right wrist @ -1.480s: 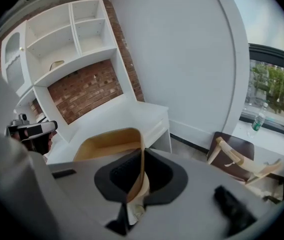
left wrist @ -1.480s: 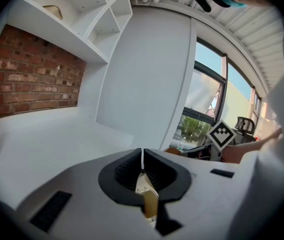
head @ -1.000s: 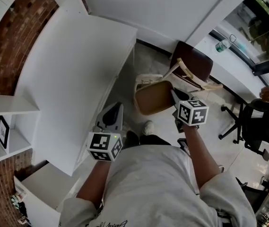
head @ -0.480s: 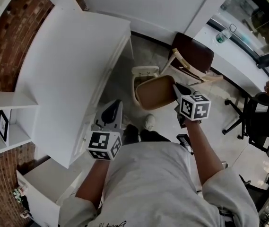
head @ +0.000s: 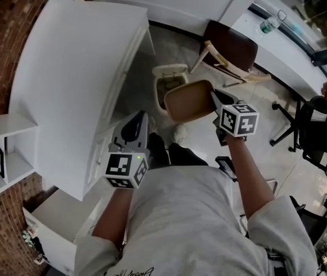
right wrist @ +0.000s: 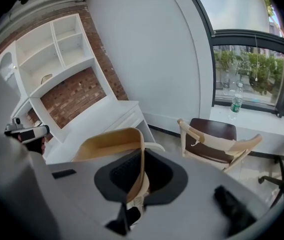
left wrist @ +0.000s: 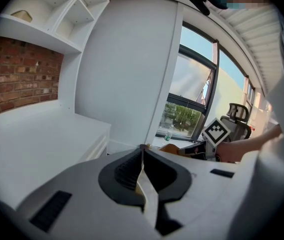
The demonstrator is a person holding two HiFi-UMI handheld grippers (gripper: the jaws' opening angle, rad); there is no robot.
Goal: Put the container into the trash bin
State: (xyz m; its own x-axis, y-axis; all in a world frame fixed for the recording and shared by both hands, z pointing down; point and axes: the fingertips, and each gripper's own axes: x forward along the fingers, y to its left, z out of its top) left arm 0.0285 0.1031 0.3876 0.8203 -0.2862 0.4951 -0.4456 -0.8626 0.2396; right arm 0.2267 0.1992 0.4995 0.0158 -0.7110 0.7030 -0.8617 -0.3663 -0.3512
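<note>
A tan, shallow container [head: 189, 100] hangs in the air beside the small cream trash bin [head: 168, 83] on the floor, its rim overlapping the bin's right side in the head view. My right gripper [head: 216, 99] is shut on the container's rim [right wrist: 141, 149]. In the right gripper view the container [right wrist: 107, 143] spreads to the left of the jaws. My left gripper [head: 134, 130] is held near the white desk's edge, shut with nothing between its jaws [left wrist: 142, 156].
A white desk [head: 71, 73] with drawers runs along the left. A wooden chair [head: 232, 56] with a dark seat stands behind the bin. A window ledge with a water bottle [right wrist: 236, 104] and a black office chair [head: 312, 137] lie to the right.
The right gripper has carried the container forward and up toward the trash bin. The person has stepped closer to the bin. The left gripper stays shut.
</note>
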